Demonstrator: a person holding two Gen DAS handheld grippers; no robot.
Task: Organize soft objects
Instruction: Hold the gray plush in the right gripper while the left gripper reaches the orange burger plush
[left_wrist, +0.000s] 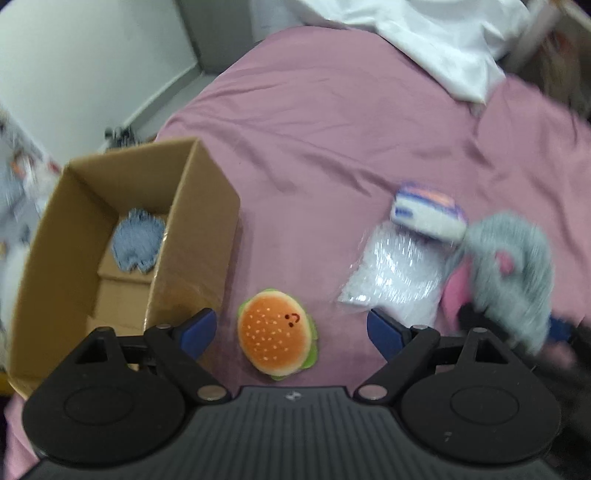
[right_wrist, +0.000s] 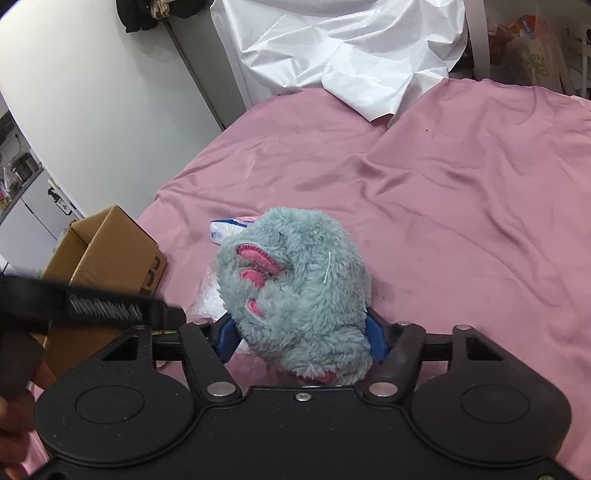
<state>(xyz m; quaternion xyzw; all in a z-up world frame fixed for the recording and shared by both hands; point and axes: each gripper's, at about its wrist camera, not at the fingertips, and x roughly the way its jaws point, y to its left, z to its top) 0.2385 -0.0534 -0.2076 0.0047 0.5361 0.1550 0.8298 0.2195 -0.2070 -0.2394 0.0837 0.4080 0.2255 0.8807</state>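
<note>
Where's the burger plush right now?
In the left wrist view, the burger plush lies on the pink sheet between the open left gripper fingers, just right of the cardboard box.

I'm working in a home bedroom: a bed under a pink sheet, white bedding (crumpled) behind.

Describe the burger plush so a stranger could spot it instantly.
On the pink bedsheet, look just right of the open cardboard box. The burger plush lies there between the open left gripper fingers: round, orange seeded bun, green lettuce edge, tiny face.
</note>
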